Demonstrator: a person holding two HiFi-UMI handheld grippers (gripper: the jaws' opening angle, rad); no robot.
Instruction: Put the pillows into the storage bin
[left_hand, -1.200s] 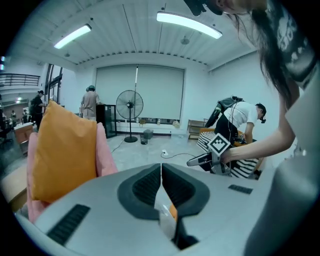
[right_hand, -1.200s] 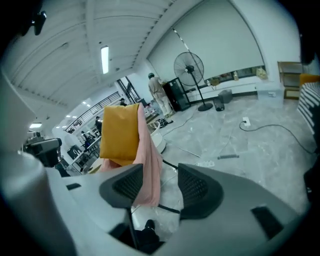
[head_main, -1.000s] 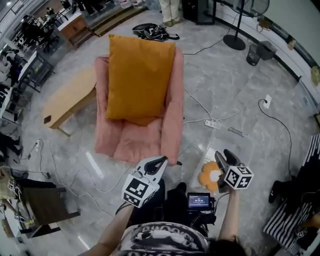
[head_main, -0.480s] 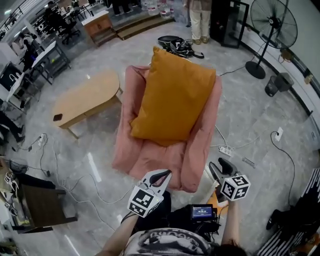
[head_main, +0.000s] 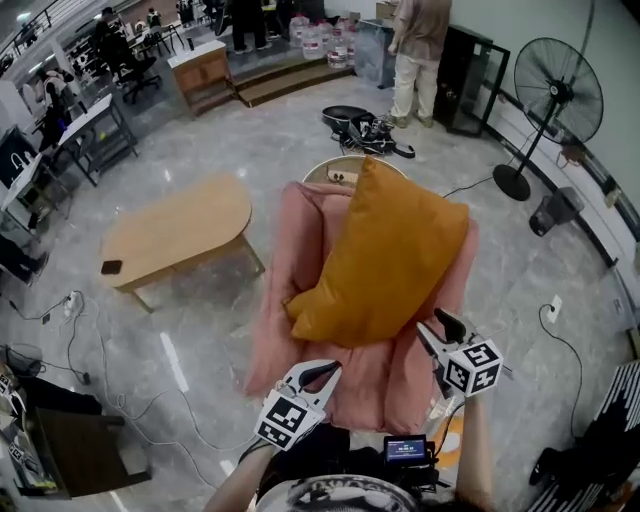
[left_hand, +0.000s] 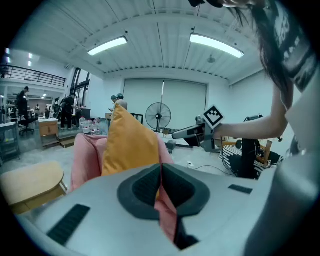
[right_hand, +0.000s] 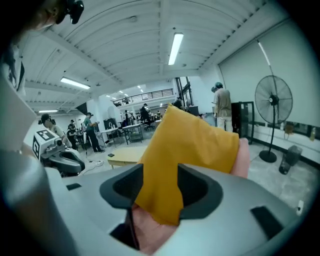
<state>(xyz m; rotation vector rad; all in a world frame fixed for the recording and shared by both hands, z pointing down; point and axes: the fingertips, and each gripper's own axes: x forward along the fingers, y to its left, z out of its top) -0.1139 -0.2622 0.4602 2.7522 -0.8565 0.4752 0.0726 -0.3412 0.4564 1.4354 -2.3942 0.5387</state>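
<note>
Since a second earlier, both hand-held grippers had travelled across the floor with their load, so the oval wooden counter (head_main: 175, 225) now lay well off to the left hand-held gripper's (head_main: 320, 373) far left. A black pedestal fan (head_main: 558, 95) and a round pale-rimmed bin (head_main: 335, 170) had come into sight, the bin just beyond the pillows' far edge.

Only black-and-white square markers showed on each gripper's cube. The print on the small lit screen (head_main: 405, 449) between the forearms was too small to read.

The left hand-held gripper's jaws were pinched together on a thin fold of the big pink fabric pillow (head_main: 300, 260). The right hand-held gripper (head_main: 440, 328), raised slightly higher, was clamped on a corner of the mustard-orange square pillow (head_main: 385, 255), with pink fabric under it. That orange pillow lay tilted on the pink one, ahead of and between both grippers. Both forearms reached forward from the lower edge of the head view.
</note>
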